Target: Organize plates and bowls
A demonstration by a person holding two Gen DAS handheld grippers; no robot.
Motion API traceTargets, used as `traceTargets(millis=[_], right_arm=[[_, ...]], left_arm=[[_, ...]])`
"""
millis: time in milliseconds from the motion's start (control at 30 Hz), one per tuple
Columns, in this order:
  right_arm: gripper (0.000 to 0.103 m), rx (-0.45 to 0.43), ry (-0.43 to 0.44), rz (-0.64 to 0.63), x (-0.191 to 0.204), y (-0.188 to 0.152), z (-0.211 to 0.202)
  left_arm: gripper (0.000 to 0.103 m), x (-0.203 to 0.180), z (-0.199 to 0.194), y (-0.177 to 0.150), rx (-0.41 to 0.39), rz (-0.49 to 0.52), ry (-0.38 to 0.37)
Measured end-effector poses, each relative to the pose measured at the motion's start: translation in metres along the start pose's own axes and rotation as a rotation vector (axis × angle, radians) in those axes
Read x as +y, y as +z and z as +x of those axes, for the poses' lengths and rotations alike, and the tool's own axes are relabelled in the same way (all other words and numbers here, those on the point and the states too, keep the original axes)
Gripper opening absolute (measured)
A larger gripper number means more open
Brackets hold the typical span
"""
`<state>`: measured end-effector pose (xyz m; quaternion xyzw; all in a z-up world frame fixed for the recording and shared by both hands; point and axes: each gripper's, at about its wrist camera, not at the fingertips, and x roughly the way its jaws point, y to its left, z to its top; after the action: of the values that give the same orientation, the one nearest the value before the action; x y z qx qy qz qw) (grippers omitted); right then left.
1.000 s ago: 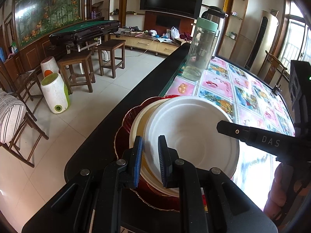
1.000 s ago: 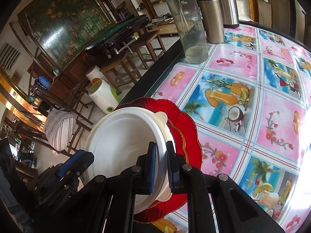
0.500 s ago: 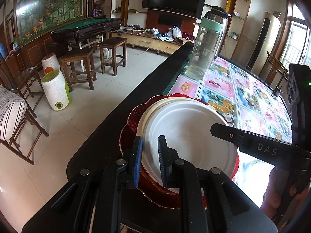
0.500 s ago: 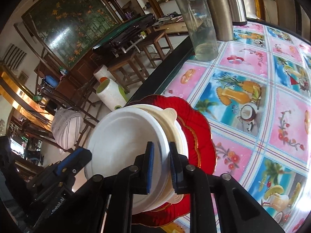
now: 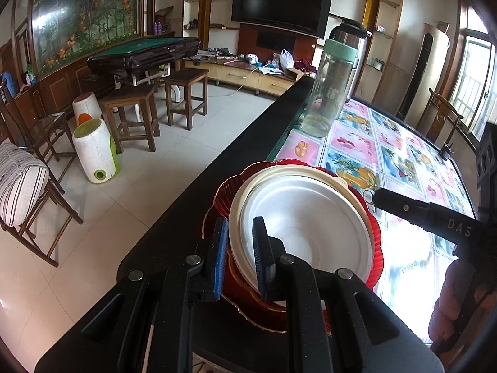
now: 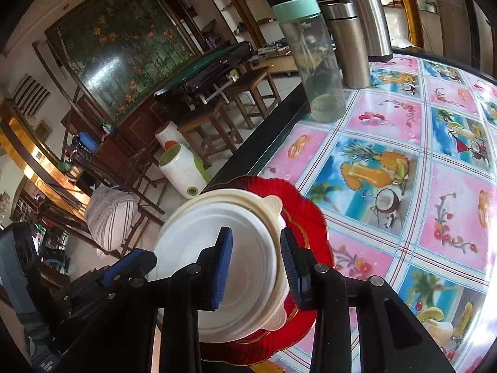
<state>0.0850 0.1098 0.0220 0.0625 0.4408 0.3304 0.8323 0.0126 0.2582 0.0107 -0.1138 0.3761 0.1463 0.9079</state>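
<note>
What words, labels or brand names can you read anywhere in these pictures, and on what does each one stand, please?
"DAS": white letters on the black arm of the right gripper, seen from the left wrist view.
Faint white lettering low on the left gripper body, seen from the right wrist view: too small and blurred to read.
Nothing readable on the clear bottle, the steel flask or the tablecloth.

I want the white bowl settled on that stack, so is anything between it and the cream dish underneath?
Nothing visible: the white bowl sits nested in the cream dish on the red plate. The left gripper pinches its rim; the right gripper has just been opening.
</note>
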Motion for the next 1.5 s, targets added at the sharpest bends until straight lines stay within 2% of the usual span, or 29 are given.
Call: traceTargets(millis=[100,133,167,233,333,533,667,833,1133,1500], right_arm=[[0.039,-0.020,0.015,0.020,-0.013,-0.002,-0.007],[0.041,-0.028,0.018,0.022,-0.017,-0.003,-0.010],[0.042,-0.036,0.022,0.023,-0.023,-0.006,-0.012],[0.043,-0.051,0.028,0.016,-0.032,-0.011,-0.017],[0.043,-0.076,0.035,-0.019,-0.041,-0.025,-0.026],[0.043,-0.133,0.027,-0.111,-0.043,-0.053,-0.046],[0.047,-0.175,0.053,-0.144,-0.037,-0.068,-0.060],[0.048,-0.229,0.046,-0.180,-0.026,-0.085,-0.076],[0.052,-0.258,0.067,-0.185,-0.018,-0.103,-0.094],[0.054,-0.279,0.059,-0.203,-0.009,-0.108,-0.105]], left_arm=[[0.018,-0.006,-0.003,-0.006,-0.007,0.043,-0.001],[0.028,-0.009,-0.004,-0.009,-0.012,0.059,0.007],[0.041,-0.013,-0.006,-0.011,-0.022,0.073,0.017],[0.056,-0.018,-0.010,-0.016,-0.047,0.087,0.023],[0.059,-0.027,-0.017,-0.021,-0.085,0.107,0.048],[0.078,-0.045,-0.033,-0.027,-0.131,0.084,0.089],[0.082,-0.056,-0.046,-0.032,-0.161,0.073,0.109],[0.083,-0.060,-0.057,-0.039,-0.169,0.035,0.103],[0.085,-0.070,-0.069,-0.054,-0.181,0.063,0.137],[0.085,-0.061,-0.079,-0.058,-0.208,0.049,0.107]])
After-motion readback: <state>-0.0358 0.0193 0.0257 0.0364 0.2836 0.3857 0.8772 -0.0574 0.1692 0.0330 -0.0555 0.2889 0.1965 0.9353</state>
